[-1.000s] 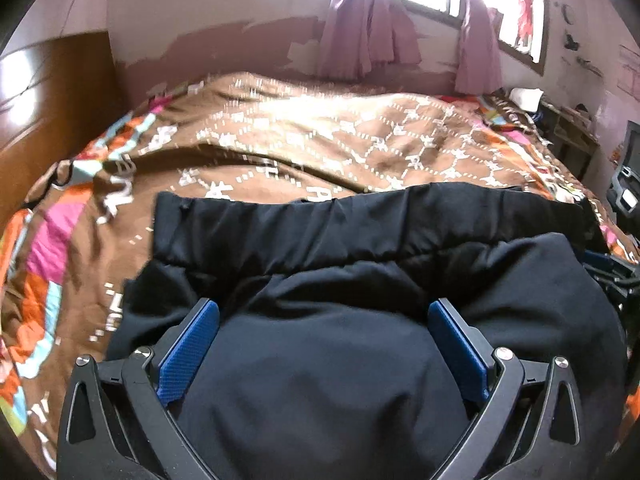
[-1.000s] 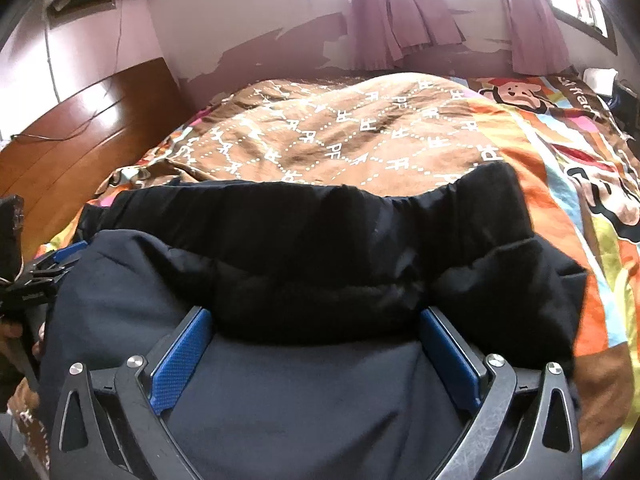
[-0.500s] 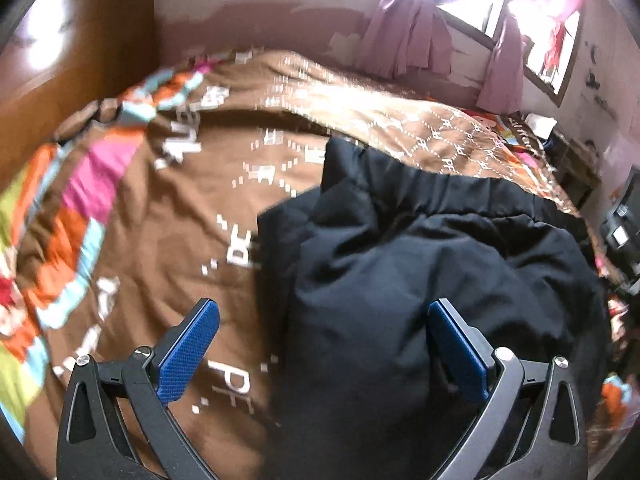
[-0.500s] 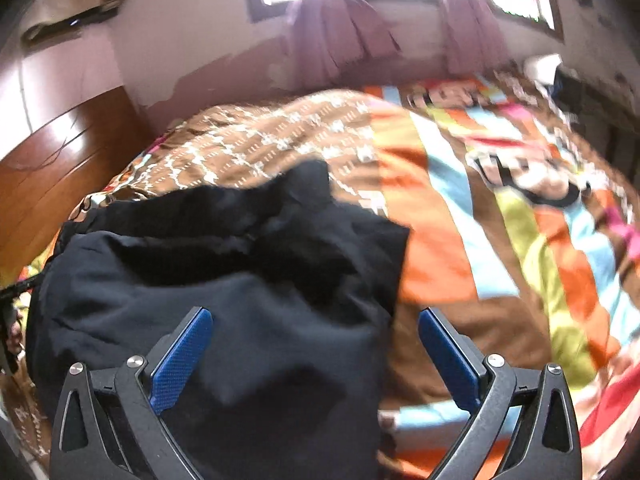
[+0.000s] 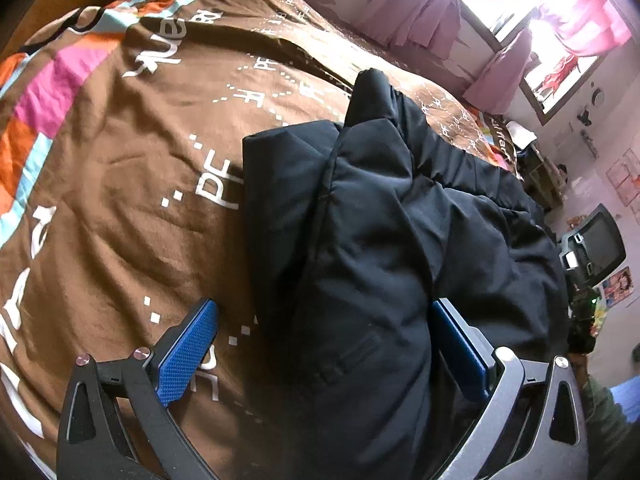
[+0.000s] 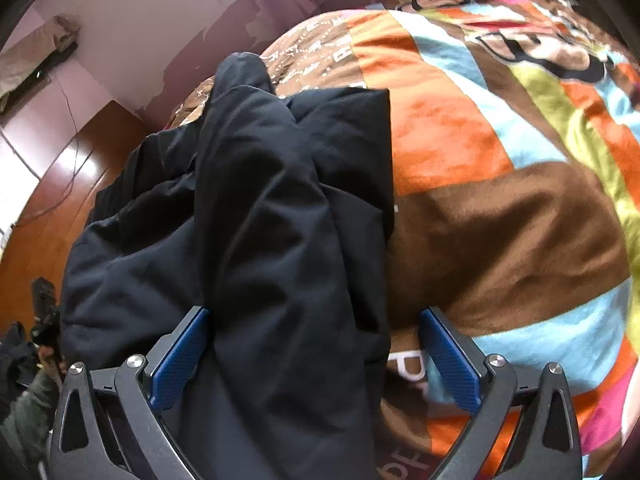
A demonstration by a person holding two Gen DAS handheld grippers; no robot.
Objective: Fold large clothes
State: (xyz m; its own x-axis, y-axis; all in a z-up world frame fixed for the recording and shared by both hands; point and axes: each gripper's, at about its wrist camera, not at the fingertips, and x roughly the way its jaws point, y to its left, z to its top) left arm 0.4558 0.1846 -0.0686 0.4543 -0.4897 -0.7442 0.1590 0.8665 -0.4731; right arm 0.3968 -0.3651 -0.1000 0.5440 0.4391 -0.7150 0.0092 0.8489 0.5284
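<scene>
Blue textured pads of the left gripper stand wide apart, nothing pinched between them; the right gripper is spread just as wide, its blue pads also holding nothing. Between and beyond both pairs of fingers lies the bulky black padded jacket, folded into a thick bundle on a bed. In the left wrist view its left edge runs between the fingers, the right pad sits against the fabric, and the garment reaches from 6 o'clock up to a raised corner near 12 o'clock. In the right wrist view the jacket fills the centre and the 9 o'clock side, its right edge falling between the fingers, and a rounded tip sticks up toward 12 o'clock.

Under it spreads a fleecy brown blanket with white dotted lettering and bright orange, blue, pink and green patches. A polished wooden headboard shows at 9 o'clock in the right view. Pink curtains hang at a bright window around 1 o'clock in the left view, and a dark monitor-like screen sits at 3 o'clock.
</scene>
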